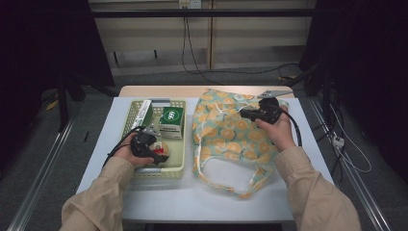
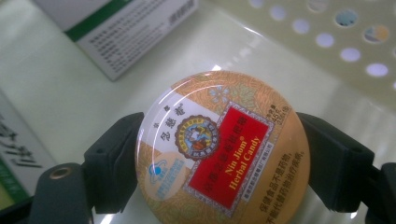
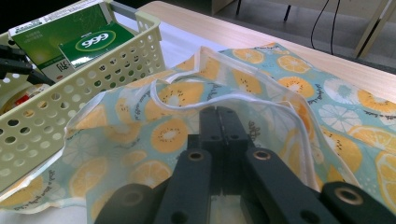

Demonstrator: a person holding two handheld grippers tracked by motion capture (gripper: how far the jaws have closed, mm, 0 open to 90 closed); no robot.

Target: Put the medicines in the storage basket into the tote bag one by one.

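A round orange tin of herbal candy [image 2: 219, 149] with a red label lies in the pale yellow basket [image 1: 181, 163]. My left gripper [image 1: 155, 150] is shut on the tin, one black jaw pressed against each side of it. A cloth bag [image 1: 226, 134] printed with orange and kiwi slices lies flat to the right of the basket. My right gripper [image 1: 246, 114] rests on its far part with both jaws together. They pinch the bag's white-edged rim [image 3: 243, 100], which stands lifted around the fingertips.
Two green and white boxes [image 1: 172, 120] [image 1: 142, 114] stand at the far end of the basket. The basket's perforated wall [image 3: 70, 102] sits just left of the bag [image 3: 350, 116]. Cables run on the floor behind the table.
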